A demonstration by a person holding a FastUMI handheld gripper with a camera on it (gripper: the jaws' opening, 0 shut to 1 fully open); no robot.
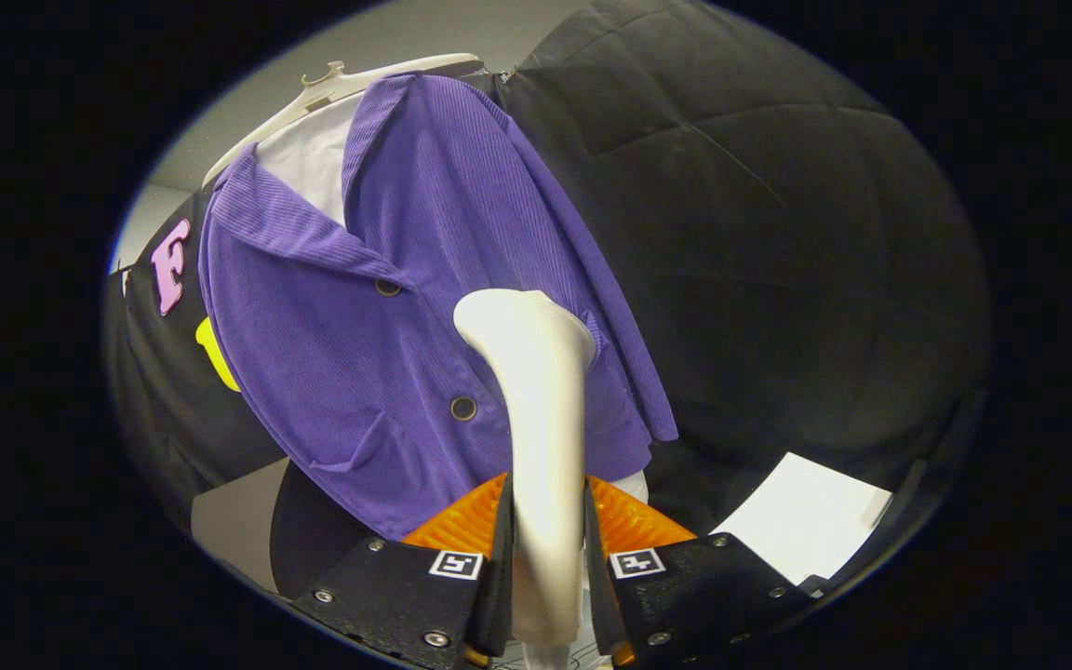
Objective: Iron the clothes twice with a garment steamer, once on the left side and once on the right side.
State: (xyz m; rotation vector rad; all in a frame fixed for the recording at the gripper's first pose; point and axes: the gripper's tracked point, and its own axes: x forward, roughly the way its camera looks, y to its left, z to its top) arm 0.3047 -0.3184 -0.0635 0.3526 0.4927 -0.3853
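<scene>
A: Gripper view, items listed left to right. Item one: purple jacket (424, 307), ribbed cloth, collar open, two dark buttons down its front, a pocket flap low on the panel. It hangs on a pale hanger (350, 88) whose hook shows above the collar, with a white garment (313, 163) underneath at the neck.

B: Backdrop?

A: Black cloth wall (759, 233), behind and to both sides of the jacket. A grey surface shows above the hanger.

B: Item two?

A: Garment steamer (541, 409), cream-coloured, long curved body. Its handle runs up between the two fingers, and its rounded head sits against the jacket's front, just right of the lower button, about level with the gap between the two buttons. Whether the head presses the cloth or only stands before it, I cannot tell.

B: State of the tool?

A: Tool (547, 544) closed to a narrow gap, both fingers pressed on the steamer's handle, one on each side. Ribbed pads (462, 521) flank the handle.

B: Anything further right?

A: One white sheet (806, 516), flat, lying low beyond the right finger and well apart from the jacket's hem. What it rests on is too dark to make out.
</scene>
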